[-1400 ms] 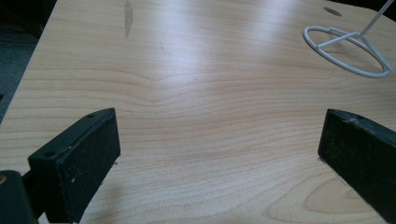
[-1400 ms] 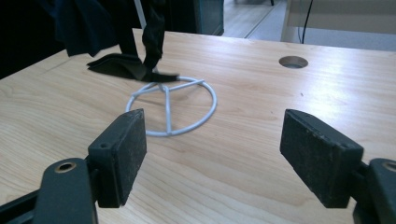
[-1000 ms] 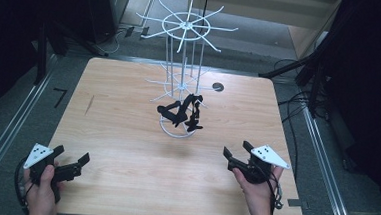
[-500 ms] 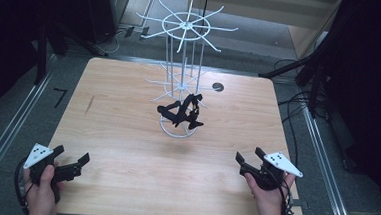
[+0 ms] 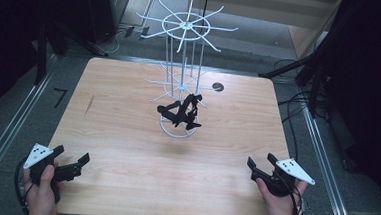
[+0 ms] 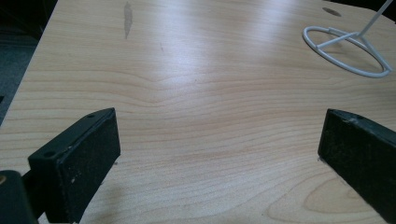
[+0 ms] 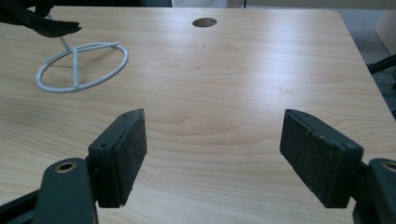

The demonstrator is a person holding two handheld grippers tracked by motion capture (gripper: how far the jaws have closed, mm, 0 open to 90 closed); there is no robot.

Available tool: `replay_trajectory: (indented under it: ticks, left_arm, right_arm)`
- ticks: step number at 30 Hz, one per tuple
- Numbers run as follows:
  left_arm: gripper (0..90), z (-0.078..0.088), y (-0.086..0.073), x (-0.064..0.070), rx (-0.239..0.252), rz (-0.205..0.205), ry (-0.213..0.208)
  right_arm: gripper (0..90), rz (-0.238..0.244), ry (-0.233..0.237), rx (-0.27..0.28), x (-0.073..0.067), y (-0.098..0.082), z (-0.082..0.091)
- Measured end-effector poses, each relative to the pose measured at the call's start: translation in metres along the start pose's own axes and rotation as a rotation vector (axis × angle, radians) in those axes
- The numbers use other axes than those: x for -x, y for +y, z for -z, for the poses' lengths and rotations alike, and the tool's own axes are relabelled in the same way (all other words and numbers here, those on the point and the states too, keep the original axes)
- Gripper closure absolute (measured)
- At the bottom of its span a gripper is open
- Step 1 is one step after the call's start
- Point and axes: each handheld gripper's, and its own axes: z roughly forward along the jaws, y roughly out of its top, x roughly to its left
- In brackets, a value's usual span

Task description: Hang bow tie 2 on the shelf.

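left gripper (image 5: 70,164): released, lower left of frame | right gripper (image 5: 261,167): released, lower right | black straps (image 5: 179,112): hanging on white wire stand (image 5: 181,77), centre of table (image 5: 127,133), well apart from both

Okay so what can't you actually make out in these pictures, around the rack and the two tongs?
- Black item on the white wire rack: high view, too small and tangled to identify.
- Same item in the right gripper view: cut off by the top-left edge.
- Rack in the left gripper view: the base ring is visible, the pole runs off the top edge.
- Left tongs and right tongs: open, holding nothing; the cables run off the bottom edge of the high view.
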Motion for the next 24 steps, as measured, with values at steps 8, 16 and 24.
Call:
replay_trajectory:
  ticks: [8,16,24]
  left_arm:
    - [0.0,0.0,0.0,0.0,0.0,-0.001,-0.001]
    - [0.0,0.0,0.0,0.0,0.001,0.001,0.0]
    - [0.0,0.0,0.0,0.0,-0.004,-0.009,0.002]
  right_arm:
    - [22.2,-0.009,-0.018,-0.014,0.013,-0.008,0.007]
    - [20.3,-0.024,-0.038,-0.026,0.026,-0.015,0.014]
    - [18.7,-0.039,-0.036,-0.023,0.039,-0.02,0.022]
